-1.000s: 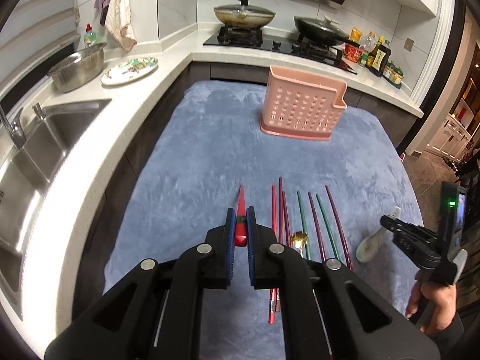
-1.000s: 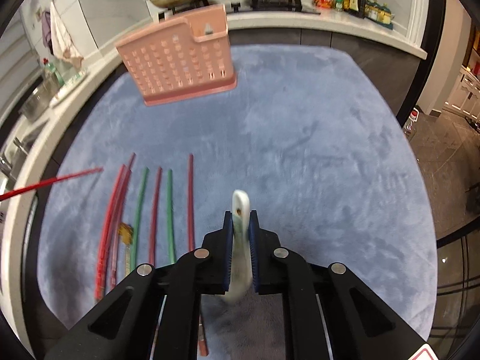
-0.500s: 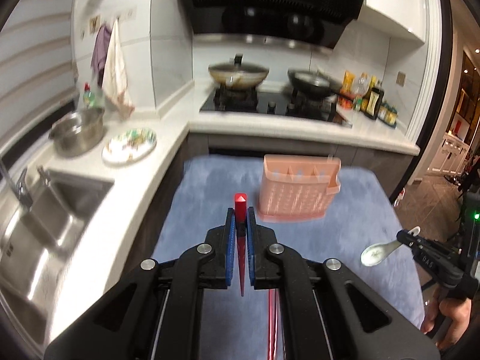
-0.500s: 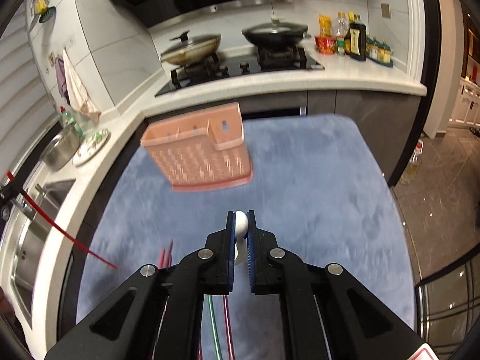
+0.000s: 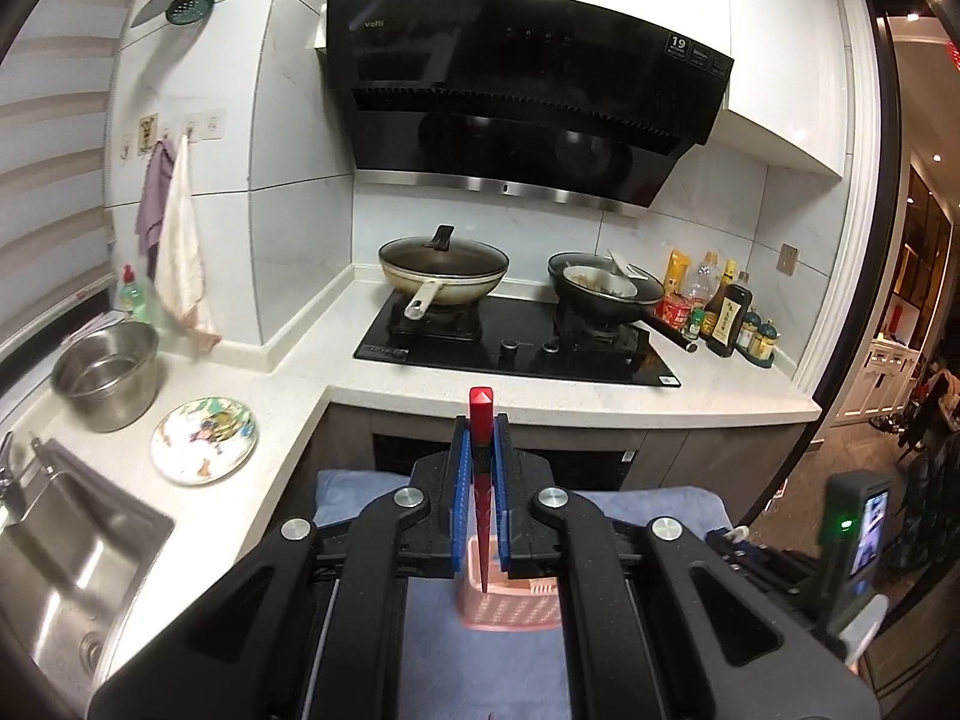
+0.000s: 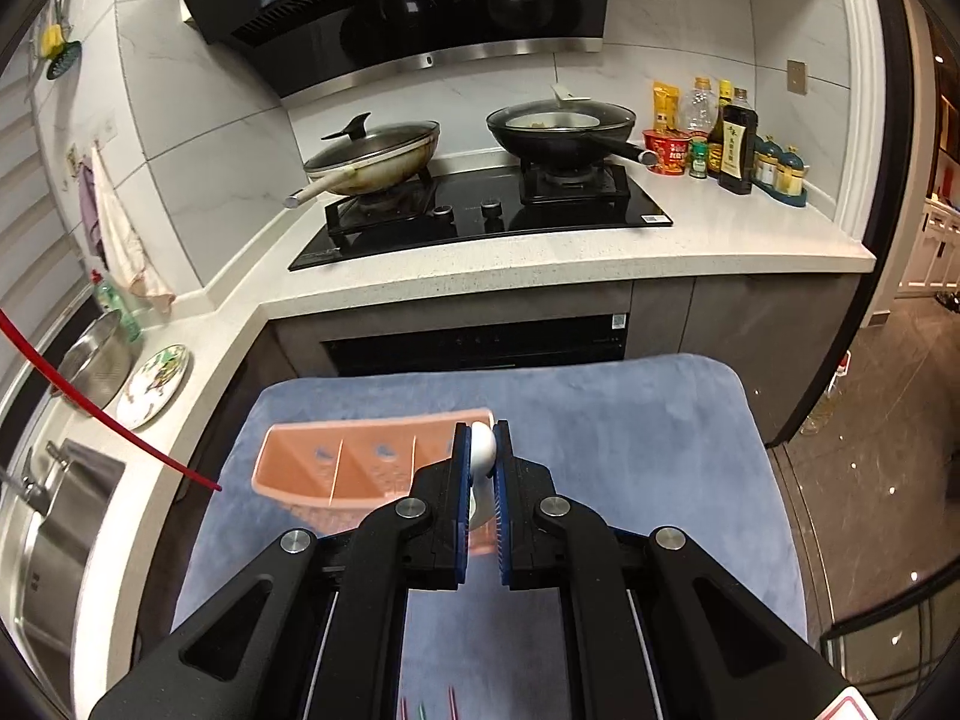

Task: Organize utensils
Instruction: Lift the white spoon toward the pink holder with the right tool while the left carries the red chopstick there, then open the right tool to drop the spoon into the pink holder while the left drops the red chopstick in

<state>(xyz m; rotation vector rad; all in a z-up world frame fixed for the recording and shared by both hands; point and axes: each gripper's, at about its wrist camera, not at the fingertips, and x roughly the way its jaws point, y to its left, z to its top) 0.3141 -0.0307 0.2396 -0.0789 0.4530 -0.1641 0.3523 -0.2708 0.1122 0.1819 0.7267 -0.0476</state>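
Your left tool is clamped tight on a red chopstick, which stands nearly upright between the blue pads: its square butt end pokes out above the fingers and its thin tip points down toward the pink utensil holder beneath. From the right wrist view that same chopstick shows as a long red line slanting in from the left edge, its tip ending in the air just left of the holder, above the edge of the mat.

Your right tool is closed on a white ceramic spoon, gripped by the handle with the rounded handle end showing above the pads and the bowl hanging below them. It sits over the right end of the utensil holder, which rests on the blue mat covering the desk and shows three compartments from above. Whether the spoon touches the holder's rim you cannot tell here.

At the bottom edge of the right wrist view, the tips of a few chopsticks, green and red, lie on the mat between the tool's arms.
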